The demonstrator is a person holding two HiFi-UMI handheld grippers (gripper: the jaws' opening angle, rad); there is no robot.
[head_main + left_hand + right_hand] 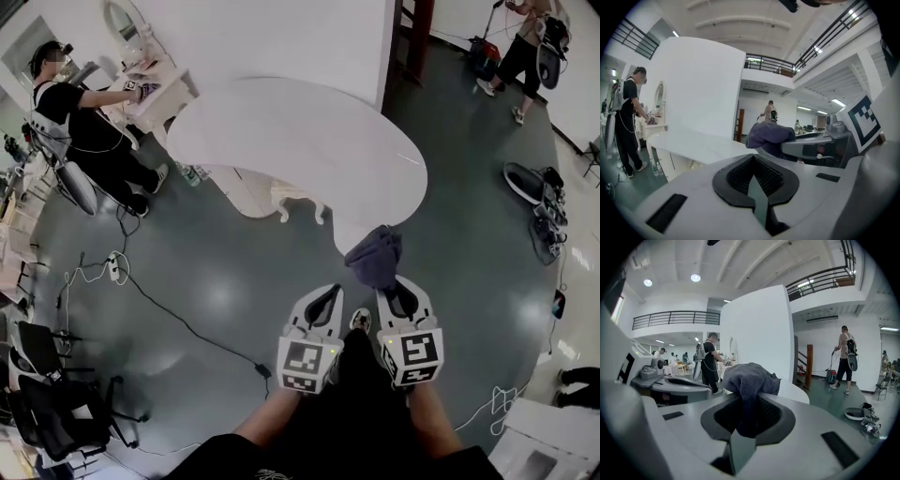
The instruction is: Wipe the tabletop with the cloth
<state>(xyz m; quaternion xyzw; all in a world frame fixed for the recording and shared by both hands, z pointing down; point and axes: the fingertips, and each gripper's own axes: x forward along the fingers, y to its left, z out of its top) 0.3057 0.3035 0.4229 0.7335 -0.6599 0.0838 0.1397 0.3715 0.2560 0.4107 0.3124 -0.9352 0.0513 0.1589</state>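
**ITEM: CLOTH IN HAND, TABLE NOT YET WIPED**

**Right gripper** [747, 417]: jaws clamped on the cloth [750, 376], a dark grey-blue rag. One fold is pinched between the pads and the rest is bunched in a lump ahead of the tips.

**Left gripper** [754, 178]: jaws pressed together with nothing between them, so it carries nothing.

**Pose:** in the head view the two grippers sit side by side just ahead of the person's body. The forearms enter from 6 o'clock and both noses aim toward 12 o'clock. The right one is slightly further forward. Both gripper views take in walls and ceiling, so the tools seem to be held about level, not tipped down at a surface.

**Cloth location:** at the tip of the right gripper, over the near rounded end of the white tabletop [300, 141]. Whether it touches the edge cannot be told.

**Progress (judged):** the pickup is done and the wiping looks unstarted. The cloth is balled up, not spread flat, and the whole tabletop, running from centre toward 11 o'clock, remains to be covered.

**Surroundings:** a seated person [84, 122] at 10 o'clock, a standing person [530, 47] at 1 o'clock, and a cable [169, 309] across the floor at 8 o'clock
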